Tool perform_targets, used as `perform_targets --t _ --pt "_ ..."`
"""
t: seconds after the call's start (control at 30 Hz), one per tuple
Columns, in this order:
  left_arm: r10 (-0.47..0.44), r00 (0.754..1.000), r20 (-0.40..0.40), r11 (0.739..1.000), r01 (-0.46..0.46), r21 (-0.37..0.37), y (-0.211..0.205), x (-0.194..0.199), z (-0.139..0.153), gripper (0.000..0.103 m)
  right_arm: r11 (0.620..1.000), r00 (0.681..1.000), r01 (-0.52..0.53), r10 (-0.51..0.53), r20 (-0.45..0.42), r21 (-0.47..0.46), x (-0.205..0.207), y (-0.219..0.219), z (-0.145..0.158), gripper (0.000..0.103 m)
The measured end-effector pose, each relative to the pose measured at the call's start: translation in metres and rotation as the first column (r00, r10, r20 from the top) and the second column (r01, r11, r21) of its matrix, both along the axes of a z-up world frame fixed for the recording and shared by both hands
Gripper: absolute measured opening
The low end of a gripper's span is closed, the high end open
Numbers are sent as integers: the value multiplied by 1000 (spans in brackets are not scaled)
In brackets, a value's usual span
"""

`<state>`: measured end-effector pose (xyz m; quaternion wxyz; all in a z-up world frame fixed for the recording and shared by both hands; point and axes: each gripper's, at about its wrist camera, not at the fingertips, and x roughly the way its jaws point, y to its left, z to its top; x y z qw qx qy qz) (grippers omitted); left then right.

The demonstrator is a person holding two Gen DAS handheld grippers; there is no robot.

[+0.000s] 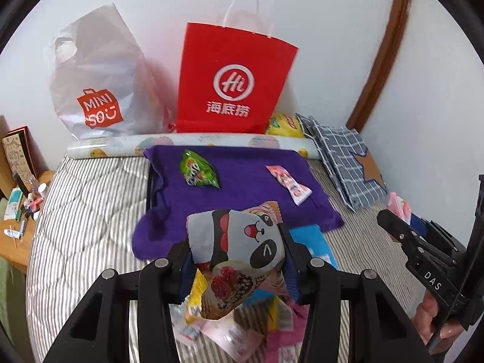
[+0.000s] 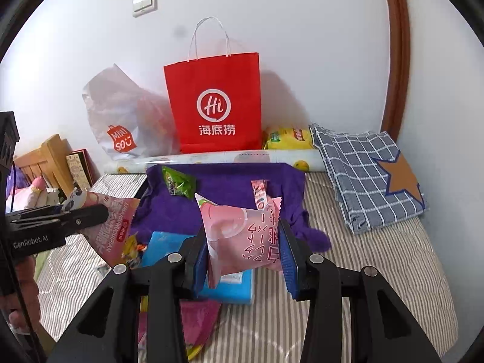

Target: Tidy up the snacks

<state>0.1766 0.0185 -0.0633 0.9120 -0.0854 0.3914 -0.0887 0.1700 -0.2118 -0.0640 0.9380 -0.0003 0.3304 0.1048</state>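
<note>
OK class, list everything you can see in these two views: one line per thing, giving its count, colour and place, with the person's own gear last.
Paper bag: one, red, against the wall.
Plastic bag: one, white, left of the red bag.
Purple cloth: one, on the striped bed.
Green snack packet: one, on the cloth, left.
Pink candy packet: one, on the cloth, right.
Checked cloth: one, blue-grey, folded at right.
Yellow packet: one, behind the patterned roll.
Panda packet: one, held.
Peach packet: one, pink, held.
Left gripper: black, gripping the panda packet.
Right gripper: black, gripping the peach packet.
</note>
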Motion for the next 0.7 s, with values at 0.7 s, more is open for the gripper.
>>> perform_targets --t 0.7 --pt "90 995 -46 996 -90 5 27 100 -36 45 998 997 -56 57 -54 36 126 17 -43 41"
